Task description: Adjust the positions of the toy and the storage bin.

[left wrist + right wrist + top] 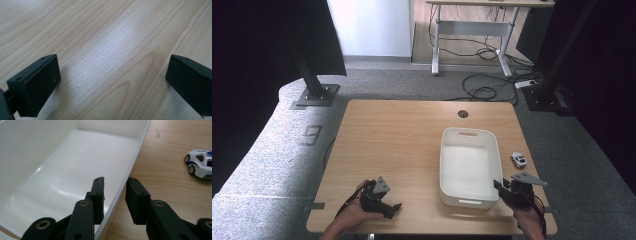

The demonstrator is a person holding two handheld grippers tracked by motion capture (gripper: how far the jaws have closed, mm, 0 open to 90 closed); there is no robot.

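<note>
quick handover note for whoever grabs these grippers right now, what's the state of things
Right gripper: jaws straddle the right wall of the white bin, one inside, one outside; whether the pads press yet is unclear.
Left gripper: open, nothing between its jaws, low over bare table at the near left.
Toy car: on the table just right of the bin, untouched.
Done: bin wall lined up in the jaws.
Left: probably finish the grip; the bin holds nothing yet.

A light wooden rectangular table (402, 145) with a round cable hole near its far edge is seen. A white rectangular plastic tub (469, 167) is set directly on it, its right wall between the right gripper's fingers. A small white-and-blue toy car (518, 159) is placed beyond those fingers, beside the tub.
</note>
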